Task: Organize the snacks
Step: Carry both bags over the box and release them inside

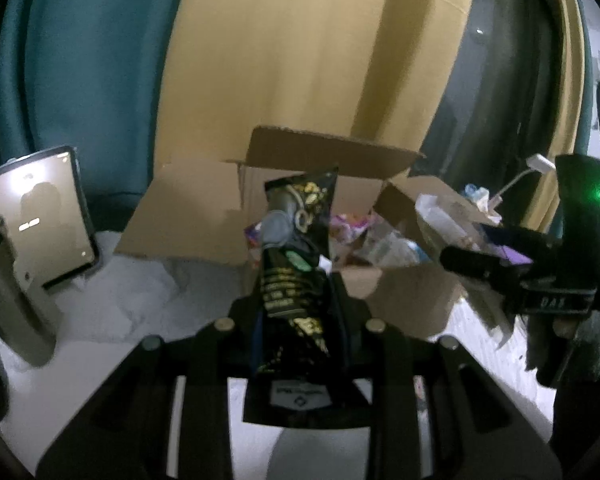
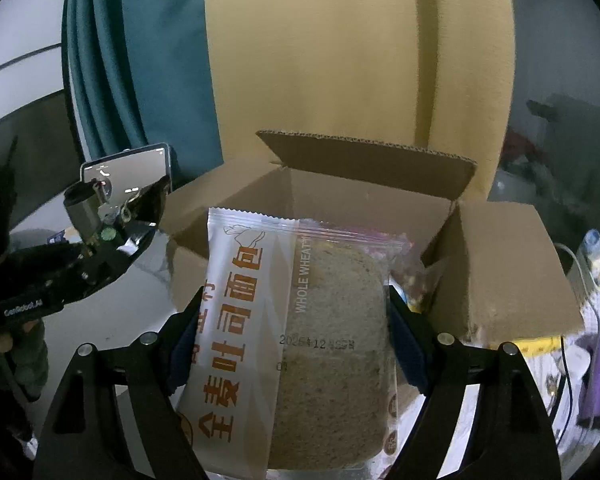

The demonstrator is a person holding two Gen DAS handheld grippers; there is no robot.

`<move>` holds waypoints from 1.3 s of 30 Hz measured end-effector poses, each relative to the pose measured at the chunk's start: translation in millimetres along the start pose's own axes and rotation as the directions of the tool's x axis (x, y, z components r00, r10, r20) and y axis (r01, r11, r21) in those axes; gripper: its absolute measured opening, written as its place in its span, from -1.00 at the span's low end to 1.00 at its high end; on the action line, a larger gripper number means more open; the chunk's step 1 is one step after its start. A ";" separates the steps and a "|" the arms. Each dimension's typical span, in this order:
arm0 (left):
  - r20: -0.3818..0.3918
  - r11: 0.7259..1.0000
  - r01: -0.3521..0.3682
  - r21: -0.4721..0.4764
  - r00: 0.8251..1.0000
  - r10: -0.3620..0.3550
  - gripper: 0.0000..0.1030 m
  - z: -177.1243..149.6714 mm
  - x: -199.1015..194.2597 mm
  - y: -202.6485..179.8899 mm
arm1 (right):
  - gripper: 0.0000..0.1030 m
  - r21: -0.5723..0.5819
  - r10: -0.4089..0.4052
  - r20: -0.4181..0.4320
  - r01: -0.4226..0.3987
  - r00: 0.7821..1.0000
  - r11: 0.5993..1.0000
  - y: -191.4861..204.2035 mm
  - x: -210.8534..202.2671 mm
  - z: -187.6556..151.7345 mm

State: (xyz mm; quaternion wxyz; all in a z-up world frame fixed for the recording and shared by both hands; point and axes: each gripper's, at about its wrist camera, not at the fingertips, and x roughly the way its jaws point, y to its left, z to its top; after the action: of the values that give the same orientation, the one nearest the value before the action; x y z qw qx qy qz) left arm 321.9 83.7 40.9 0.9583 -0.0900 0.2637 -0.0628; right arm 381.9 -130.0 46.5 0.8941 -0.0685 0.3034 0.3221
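Both grippers are carrying snacks toward the cardboard box [image 2: 364, 196]: our left gripper [image 1: 300, 308] is pinching a black packet [image 1: 296, 264], our right gripper [image 2: 292, 344] is squeezing the bread pack [image 2: 300, 340], both just short of the box, ready for dropping in.

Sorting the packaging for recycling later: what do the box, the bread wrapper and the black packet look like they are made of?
Box: brown corrugated cardboard, matte; fluting shows along the rear flap's edge.
Bread wrapper: thin plastic film, part clear, part printed white, glossy; the slice shows through and the top seal is serrated.
Black packet: probably glossy plastic or foil-laminate film; it creases and reflects light, but the view is blurred.
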 end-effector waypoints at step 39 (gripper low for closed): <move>-0.038 0.999 0.018 -0.032 0.999 -0.019 0.20 61.7 81.0 3.7 | 0.73 0.147 -0.144 -0.038 0.148 0.989 0.978 -57.1 84.3 64.1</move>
State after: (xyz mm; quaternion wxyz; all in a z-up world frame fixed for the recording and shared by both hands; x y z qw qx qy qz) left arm 423.1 82.4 52.3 0.9509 -0.1066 0.2824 -0.0691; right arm 500.4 -109.3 44.5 0.9138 -0.0279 0.3330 0.2311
